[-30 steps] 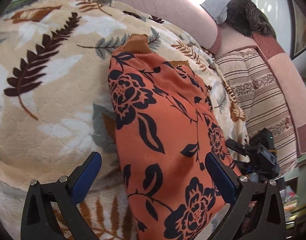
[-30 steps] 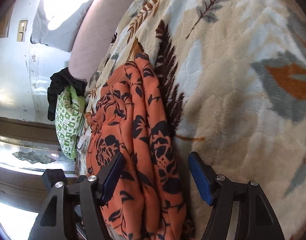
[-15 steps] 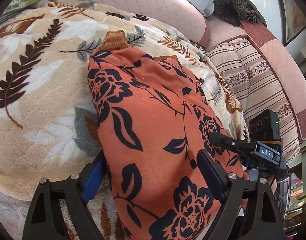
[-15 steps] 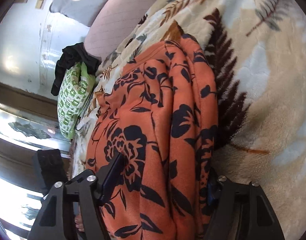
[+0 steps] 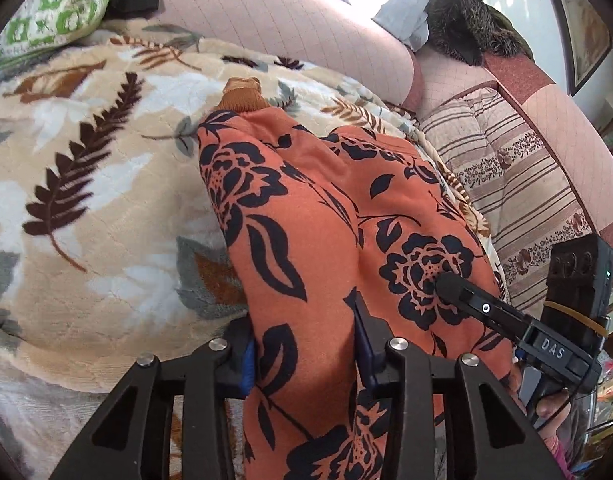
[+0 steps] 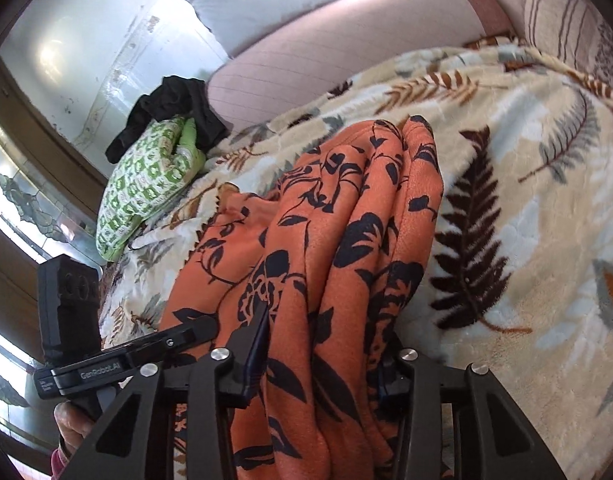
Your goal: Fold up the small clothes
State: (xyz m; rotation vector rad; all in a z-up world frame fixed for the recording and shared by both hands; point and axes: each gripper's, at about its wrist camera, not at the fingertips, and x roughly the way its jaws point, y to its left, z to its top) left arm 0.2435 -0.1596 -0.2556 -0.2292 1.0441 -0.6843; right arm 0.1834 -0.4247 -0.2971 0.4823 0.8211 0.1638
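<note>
Where both claws stood wide open a second ago, left claw [image 5: 306,354] and right claw [image 6: 320,364] now clenched on orange floral garment [image 5: 326,216] (bunched, near front edge of leaf-print blanket [image 5: 98,200]). Grip secured; fold likely next.

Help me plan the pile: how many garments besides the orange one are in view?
2: a black one draped on the green cushion, and a dark furry one on the sofa back. Others may be hidden.
</note>
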